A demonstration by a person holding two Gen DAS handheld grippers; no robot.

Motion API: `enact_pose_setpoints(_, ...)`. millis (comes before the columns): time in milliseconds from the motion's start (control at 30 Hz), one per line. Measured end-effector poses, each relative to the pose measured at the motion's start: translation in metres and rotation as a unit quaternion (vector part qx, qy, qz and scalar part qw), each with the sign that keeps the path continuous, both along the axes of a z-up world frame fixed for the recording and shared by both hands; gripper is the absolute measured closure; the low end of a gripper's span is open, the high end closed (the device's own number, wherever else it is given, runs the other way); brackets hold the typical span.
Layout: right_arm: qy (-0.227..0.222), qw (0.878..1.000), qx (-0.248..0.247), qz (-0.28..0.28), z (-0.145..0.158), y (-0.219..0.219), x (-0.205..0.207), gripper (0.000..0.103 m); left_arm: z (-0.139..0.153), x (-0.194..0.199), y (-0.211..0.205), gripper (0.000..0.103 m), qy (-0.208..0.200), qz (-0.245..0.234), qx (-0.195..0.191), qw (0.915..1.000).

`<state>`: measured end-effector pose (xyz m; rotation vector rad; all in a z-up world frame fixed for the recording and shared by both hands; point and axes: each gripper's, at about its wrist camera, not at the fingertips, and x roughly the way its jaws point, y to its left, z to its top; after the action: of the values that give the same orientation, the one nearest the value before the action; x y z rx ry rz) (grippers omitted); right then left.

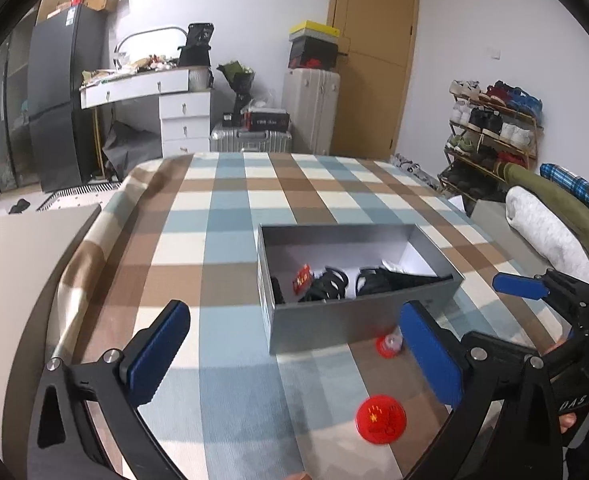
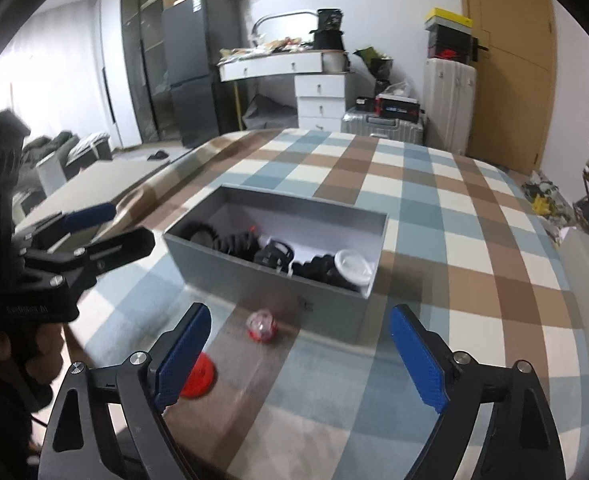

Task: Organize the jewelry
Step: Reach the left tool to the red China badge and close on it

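A grey open box (image 1: 334,324) (image 2: 270,288) sits on the checked cloth and holds several black bands (image 1: 330,284) (image 2: 238,242), a red tag (image 1: 303,278) and a white lid (image 2: 352,267). A flat red badge (image 1: 381,419) (image 2: 198,376) lies on the cloth in front of the box. A small red and clear badge (image 1: 390,344) (image 2: 261,325) lies by the box's front wall. My left gripper (image 1: 294,356) (image 2: 106,224) is open and empty. My right gripper (image 2: 298,364) is open and empty, over the cloth before the box; only part of it (image 1: 520,286) shows in the left wrist view.
The checked cloth (image 1: 230,216) covers the table. A rolled white and green bundle (image 1: 550,224) lies at the right edge. Suitcases (image 1: 250,140), a white drawer desk (image 1: 182,116), a fridge (image 1: 62,92) and a shoe rack (image 1: 490,136) stand behind.
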<state>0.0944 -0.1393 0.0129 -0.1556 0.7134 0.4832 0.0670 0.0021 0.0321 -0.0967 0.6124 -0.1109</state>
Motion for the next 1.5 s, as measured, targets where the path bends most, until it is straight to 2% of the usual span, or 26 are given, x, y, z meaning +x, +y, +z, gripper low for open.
enact_pose_setpoints(33, -0.002, 1.000, -0.007, 0.002, -0.002, 0.001, -0.002, 0.001, -0.002, -0.001, -0.001, 0.001, 0.006, -0.006, 0.000, 1.0000)
enact_pose_setpoints(67, -0.003, 1.000, -0.009, 0.003, -0.003, 0.002, -0.004, 0.000, -0.003, -0.002, -0.003, 0.001, 0.010, -0.011, 0.001, 0.9999)
enact_pose_setpoints(200, 0.003, 0.999, -0.029, 0.014, -0.009, 0.006, -0.005, 0.000, -0.012, -0.006, -0.015, 0.001, 0.025, -0.036, 0.022, 0.9988)
enact_pose_setpoints(367, 0.017, 0.999, -0.027, -0.002, -0.014, -0.001, 0.000, 0.000, -0.025, -0.005, -0.028, 0.001, 0.063, -0.075, 0.048, 0.9941)
enact_pose_setpoints(533, 0.025, 0.999, -0.020, -0.012, -0.015, -0.010, 0.004, 0.000, -0.032, -0.009, -0.037, 0.001, 0.078, -0.100, 0.063, 0.9900)
enact_pose_setpoints(767, 0.031, 0.999, -0.012, -0.018, -0.015, -0.016, 0.007, 0.000, -0.043, -0.006, -0.040, 0.001, 0.106, -0.109, 0.071, 0.9859)
enact_pose_setpoints(967, 0.031, 0.999, -0.012, -0.017, -0.015, -0.016, 0.006, 0.000, -0.053, -0.008, -0.051, 0.004, 0.121, -0.129, 0.101, 0.9791)
enact_pose_setpoints(1100, 0.029, 0.999, -0.011, -0.016, -0.015, -0.016, 0.006, 0.000, -0.057, -0.010, -0.054, 0.005, 0.128, -0.140, 0.107, 0.9759)
enact_pose_setpoints(1300, 0.030, 0.999, -0.006, -0.018, -0.016, -0.017, 0.007, 0.000, -0.058, -0.011, -0.052, 0.021, 0.136, -0.152, 0.090, 0.9747)
enact_pose_setpoints(1400, 0.031, 0.999, -0.006, -0.018, -0.016, -0.018, 0.007, 0.000, -0.057, -0.011, -0.052, 0.032, 0.132, -0.155, 0.088, 0.9750)
enact_pose_setpoints(1467, 0.033, 0.999, -0.006, -0.018, -0.016, -0.018, 0.007, 0.000, -0.056, -0.012, -0.053, 0.048, 0.129, -0.159, 0.088, 0.9748)
enact_pose_setpoints(1500, 0.032, 0.999, -0.006, -0.017, -0.016, -0.017, 0.007, 0.000, -0.055, -0.012, -0.053, 0.053, 0.128, -0.160, 0.087, 0.9749)
